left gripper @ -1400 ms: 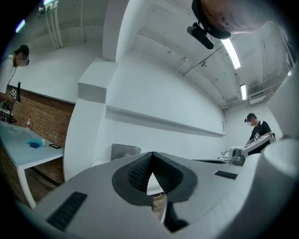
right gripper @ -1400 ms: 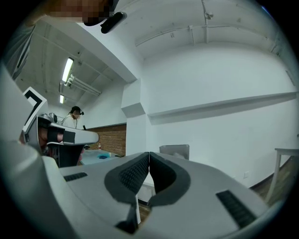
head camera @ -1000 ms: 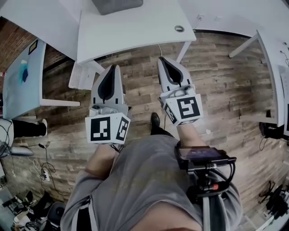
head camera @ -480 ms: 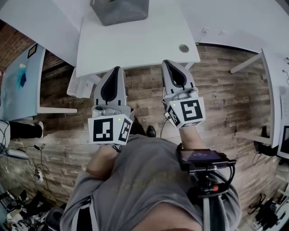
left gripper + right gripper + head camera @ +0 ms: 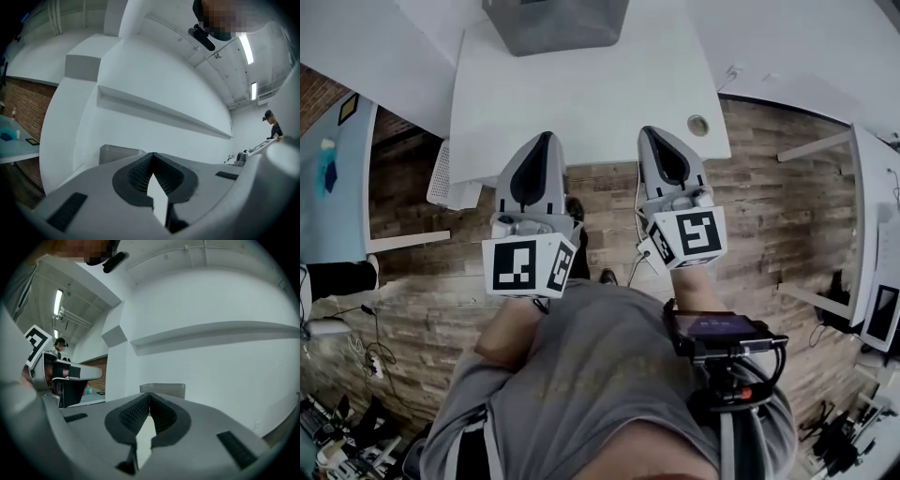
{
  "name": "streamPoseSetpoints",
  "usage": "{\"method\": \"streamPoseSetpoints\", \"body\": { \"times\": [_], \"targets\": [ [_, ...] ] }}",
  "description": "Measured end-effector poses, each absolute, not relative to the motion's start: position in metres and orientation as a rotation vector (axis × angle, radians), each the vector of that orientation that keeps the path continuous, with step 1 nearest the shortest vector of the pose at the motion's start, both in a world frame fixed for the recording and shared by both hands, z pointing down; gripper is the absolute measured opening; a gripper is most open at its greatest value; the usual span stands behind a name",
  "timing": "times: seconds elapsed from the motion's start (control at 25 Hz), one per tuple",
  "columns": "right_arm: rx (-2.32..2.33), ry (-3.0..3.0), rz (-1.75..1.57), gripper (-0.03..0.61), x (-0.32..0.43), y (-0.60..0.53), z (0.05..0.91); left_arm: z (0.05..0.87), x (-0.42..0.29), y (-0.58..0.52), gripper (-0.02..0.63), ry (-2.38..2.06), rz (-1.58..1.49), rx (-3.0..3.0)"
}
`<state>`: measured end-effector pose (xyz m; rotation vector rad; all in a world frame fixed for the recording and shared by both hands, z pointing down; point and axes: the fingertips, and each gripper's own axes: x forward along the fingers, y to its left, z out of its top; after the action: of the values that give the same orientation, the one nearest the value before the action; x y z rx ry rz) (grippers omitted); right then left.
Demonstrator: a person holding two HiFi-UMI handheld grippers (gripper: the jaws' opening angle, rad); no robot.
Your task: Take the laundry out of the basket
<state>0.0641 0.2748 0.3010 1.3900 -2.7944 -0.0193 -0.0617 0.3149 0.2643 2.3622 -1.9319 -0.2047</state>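
Basket (image 5: 555, 23) on surface (image 5: 600, 94), straight ahead of left gripper (image 5: 544, 139); right gripper (image 5: 651, 133) slightly off-line. Both jaws closed, empty.

A white table (image 5: 581, 84) stands on a wooden plank floor (image 5: 769, 216), with a grey basket (image 5: 555, 23) at its far edge and a round cable hole (image 5: 698, 125) near its right corner. The left gripper (image 5: 545, 137) and right gripper (image 5: 650, 131) are held side by side, jaws together, their tips over the table's near edge.
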Motion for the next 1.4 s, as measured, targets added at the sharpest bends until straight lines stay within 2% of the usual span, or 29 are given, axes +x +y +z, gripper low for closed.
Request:
{"method": "streamPoseSetpoints", "body": {
  "times": [0.64, 1.4],
  "targets": [
    [1.426, -2.772, -0.071, 0.009, -0.020, 0.112, 0.283, 0.256, -0.137, 0.153, 0.008, -1.860, -0.224, 2.402],
    [1.473, -2.829, -0.355, 0.009, -0.050, 0.059, 0.211, 0.212, -0.166, 0.100, 0.008, -1.896, -0.358, 2.515]
  ]
}}
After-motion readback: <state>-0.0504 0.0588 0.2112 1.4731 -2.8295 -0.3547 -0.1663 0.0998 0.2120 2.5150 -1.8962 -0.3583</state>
